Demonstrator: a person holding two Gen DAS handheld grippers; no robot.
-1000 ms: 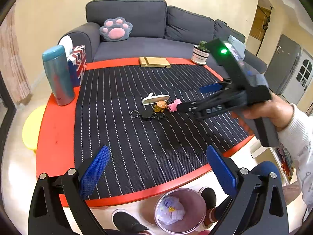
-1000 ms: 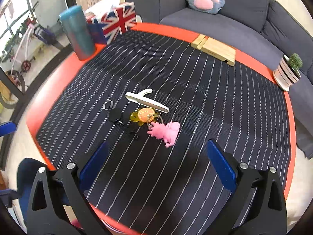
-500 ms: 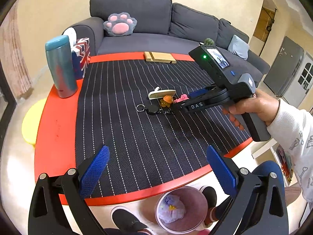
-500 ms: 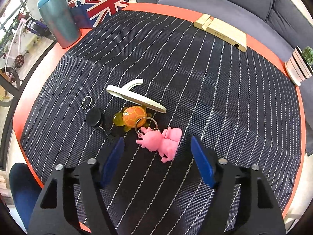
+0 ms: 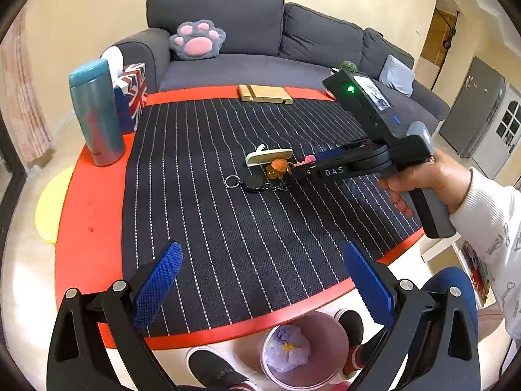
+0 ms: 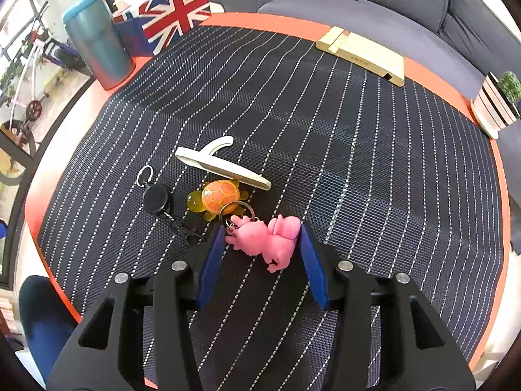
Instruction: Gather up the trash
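A pink pig keychain (image 6: pixel 267 239) lies on the striped black mat (image 6: pixel 325 150) with its ring over an orange turtle (image 6: pixel 219 197). My right gripper (image 6: pixel 262 231) is low over the mat with both blue pads around the pig; the jaws are half closed and still apart from it on the left side. In the left wrist view the right gripper (image 5: pixel 301 167) reaches the pile from the right. A white clip (image 6: pixel 221 166) and a black badge reel (image 6: pixel 156 197) lie beside the turtle. My left gripper (image 5: pixel 260 260) is open and empty above the table's near edge. A pink bin (image 5: pixel 304 348) with trash stands on the floor below.
A teal tumbler (image 5: pixel 96 114) and a Union Jack tissue box (image 5: pixel 133 93) stand at the left edge. A wooden stand (image 5: pixel 263 94) lies at the far edge and a small potted plant (image 6: pixel 498 101) at the far right. A grey sofa (image 5: pixel 260 42) is behind the round red table (image 5: pixel 88 215).
My right gripper has moved forward and down to the pile and its jaws have narrowed around the pink pig. The left gripper has stayed wide open.
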